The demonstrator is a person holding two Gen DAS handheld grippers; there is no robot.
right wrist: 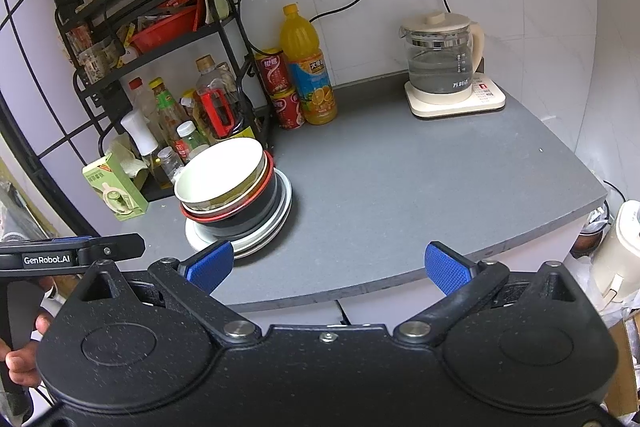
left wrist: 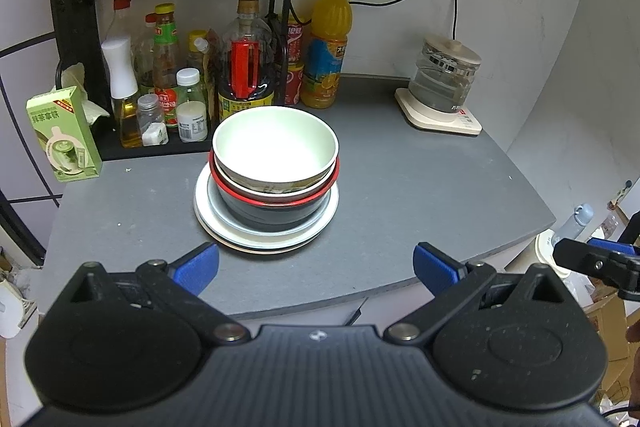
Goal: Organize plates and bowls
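Both claws, left gripper [left wrist: 316,269] and right gripper [right wrist: 328,267], hang wide apart, holding nothing, near the counter [left wrist: 400,195] edge. Bowls [left wrist: 275,151] sit nested on plates [left wrist: 224,227], mid-counter, just in front of the bottle rack [left wrist: 80,27].

Nested bowls [left wrist: 275,151] are sitting on stacked plates [left wrist: 224,223] mid-bench [left wrist: 400,187], a bottle rack [left wrist: 76,67] standing behind-left and a kettle [left wrist: 446,83] far right.

On the grey tabletop [right wrist: 400,195], a cream-white ceramic bowl [right wrist: 218,179] sits nested in a red-rimmed black bowl [right wrist: 256,215] atop stacked white plates [right wrist: 276,227], at near left. The right tool [right wrist: 327,267] hangs spread wide and empty at the near edge. A glass kettle [right wrist: 440,59] stands far right.
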